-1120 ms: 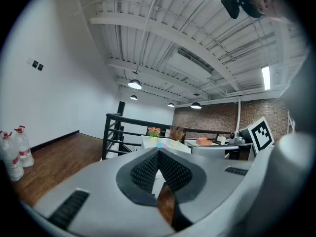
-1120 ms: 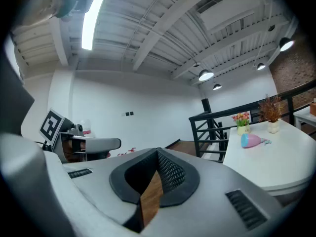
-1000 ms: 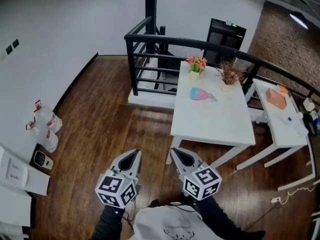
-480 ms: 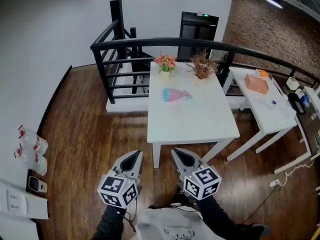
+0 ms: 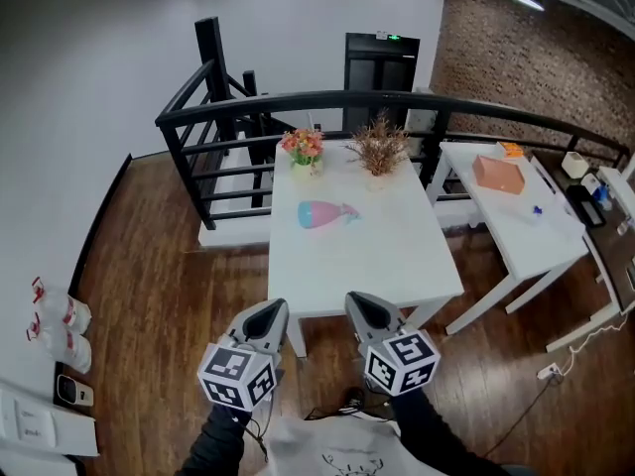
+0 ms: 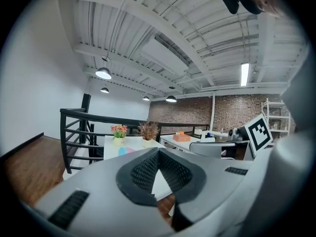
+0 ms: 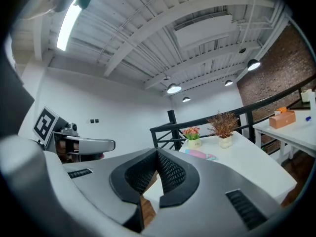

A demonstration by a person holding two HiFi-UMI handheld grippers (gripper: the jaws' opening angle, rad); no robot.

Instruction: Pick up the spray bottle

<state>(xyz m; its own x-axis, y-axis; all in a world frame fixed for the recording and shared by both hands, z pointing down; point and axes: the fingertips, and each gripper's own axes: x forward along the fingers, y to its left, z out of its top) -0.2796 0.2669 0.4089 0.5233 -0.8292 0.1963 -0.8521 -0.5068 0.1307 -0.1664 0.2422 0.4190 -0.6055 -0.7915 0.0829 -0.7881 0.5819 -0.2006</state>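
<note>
Spray bottle (image 5: 322, 214) lay on its side on the white worktop (image 5: 387, 256), near the flower pot (image 5: 303, 152). Left gripper (image 5: 272, 312) and right gripper (image 5: 359, 306), both closed and empty, were well apart from it.

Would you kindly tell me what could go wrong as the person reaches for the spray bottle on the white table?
1. The spray bottle lies on its side, so a nudge may roll it.
2. The flower pot and dried plant stand beyond it; overreaching might knock them.
3. The left gripper and right gripper are shut; unopened, they would only push it.
</note>
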